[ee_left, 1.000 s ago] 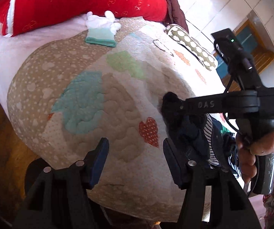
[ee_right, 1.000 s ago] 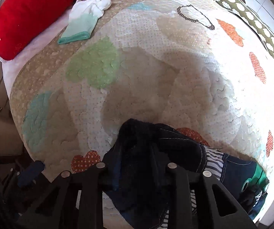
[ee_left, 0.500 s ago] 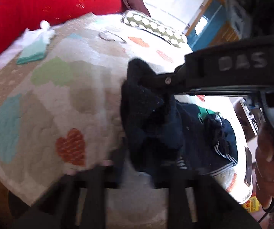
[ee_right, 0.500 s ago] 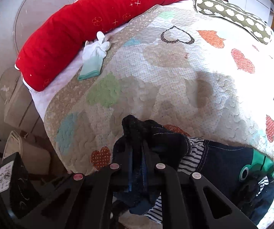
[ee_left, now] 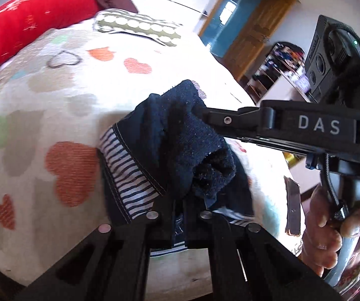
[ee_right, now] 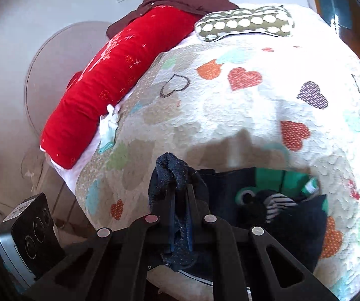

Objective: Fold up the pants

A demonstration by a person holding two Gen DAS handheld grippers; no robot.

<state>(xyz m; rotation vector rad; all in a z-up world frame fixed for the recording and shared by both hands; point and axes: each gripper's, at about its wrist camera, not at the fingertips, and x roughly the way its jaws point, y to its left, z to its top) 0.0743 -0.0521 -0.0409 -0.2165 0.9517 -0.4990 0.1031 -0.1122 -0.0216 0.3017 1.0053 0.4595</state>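
Two grippers pinch the same dark blue pants (ee_left: 180, 140) above the near edge of a quilt (ee_left: 62, 100) with hearts on it. The left gripper (ee_left: 178, 222) is nearly closed, with dark cloth squeezed between its fingers. The right gripper (ee_right: 181, 195) is closed tight on a bunched-up fuzzy end of the pants. A striped lining shows on the pants. The other end lies crumpled on the quilt. A red pillow (ee_right: 119, 75) sits at the far side.
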